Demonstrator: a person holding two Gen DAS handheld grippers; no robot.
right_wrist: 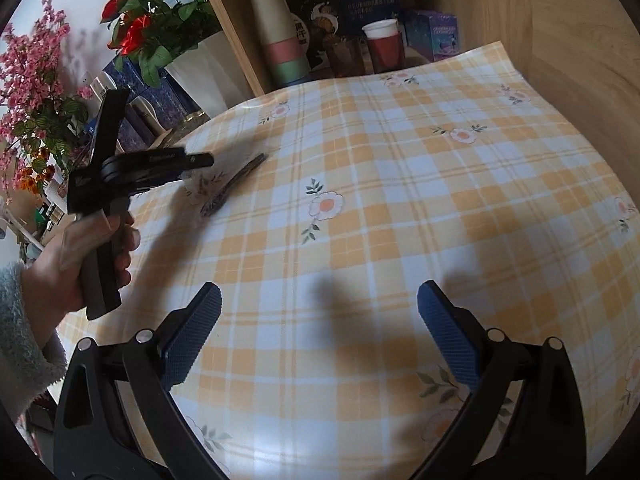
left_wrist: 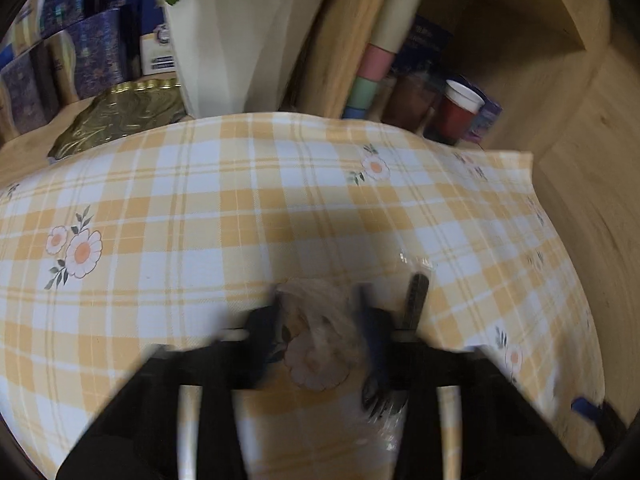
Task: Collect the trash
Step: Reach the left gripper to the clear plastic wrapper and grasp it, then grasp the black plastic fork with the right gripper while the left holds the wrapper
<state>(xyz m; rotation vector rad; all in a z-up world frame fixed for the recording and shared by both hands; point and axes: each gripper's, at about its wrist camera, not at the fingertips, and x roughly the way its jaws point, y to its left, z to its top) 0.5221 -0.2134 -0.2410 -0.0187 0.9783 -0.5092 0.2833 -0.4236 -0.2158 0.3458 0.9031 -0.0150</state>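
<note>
My left gripper (left_wrist: 320,312) is closed around a clear crumpled plastic wrapper (left_wrist: 320,320) with a dark strip (left_wrist: 416,300) on its right side, down at the checked tablecloth (left_wrist: 200,216). The picture is blurred by motion. In the right wrist view the left gripper (right_wrist: 200,160) is at the far left of the cloth, held by a hand, with the wrapper and its dark strip (right_wrist: 236,184) at its tip. My right gripper (right_wrist: 320,320) is open and empty above the near part of the tablecloth (right_wrist: 400,184).
A white flower pot (left_wrist: 240,40) and a gold bag (left_wrist: 120,116) stand behind the cloth. A stack of coloured cups (right_wrist: 280,36), a red cup (right_wrist: 384,48) and boxes sit in the wooden shelf (right_wrist: 560,20). Pink flowers (right_wrist: 32,80) stand at the left.
</note>
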